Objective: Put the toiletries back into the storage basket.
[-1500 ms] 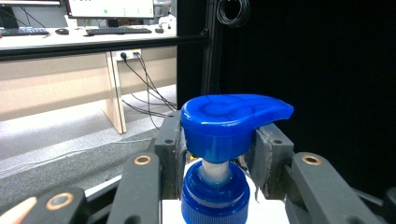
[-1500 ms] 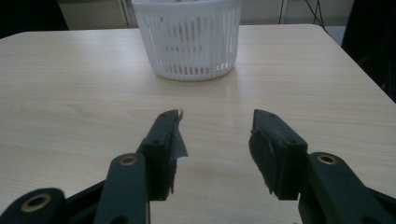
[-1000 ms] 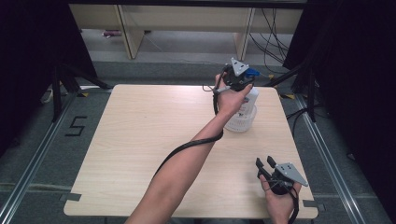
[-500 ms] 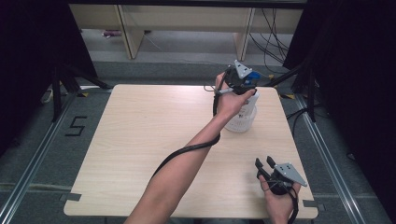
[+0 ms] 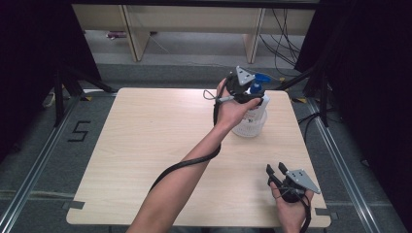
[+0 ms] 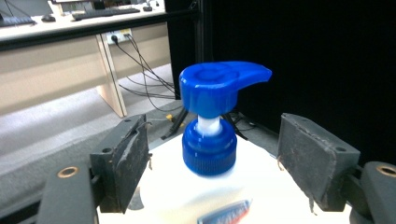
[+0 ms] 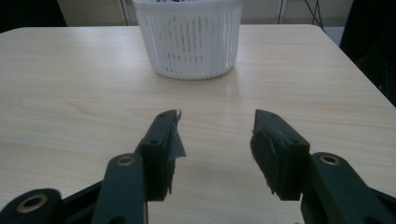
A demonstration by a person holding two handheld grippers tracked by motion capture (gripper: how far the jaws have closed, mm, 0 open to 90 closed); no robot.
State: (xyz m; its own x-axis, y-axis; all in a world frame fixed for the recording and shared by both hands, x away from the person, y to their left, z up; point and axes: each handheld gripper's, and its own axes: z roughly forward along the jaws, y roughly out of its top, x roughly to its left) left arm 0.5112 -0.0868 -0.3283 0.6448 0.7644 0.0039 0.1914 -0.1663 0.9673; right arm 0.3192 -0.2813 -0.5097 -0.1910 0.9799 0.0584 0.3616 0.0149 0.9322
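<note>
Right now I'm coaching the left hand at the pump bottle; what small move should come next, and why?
Probably close the left gripper on the blue pump collar. Its jaws stand open on either side of the collar without touching it, so a squeeze would likely take hold of the bottle, which stands in the white basket.

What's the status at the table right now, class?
Left tool open, jaws flanking the pump bottle in the white basket. Right tool open, low over bare table. Nothing in the way.

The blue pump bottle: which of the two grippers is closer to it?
Left. The left gripper has its open jaws either side of the pump bottle. The right gripper rests open near the table's near edge, well apart from it.
</note>
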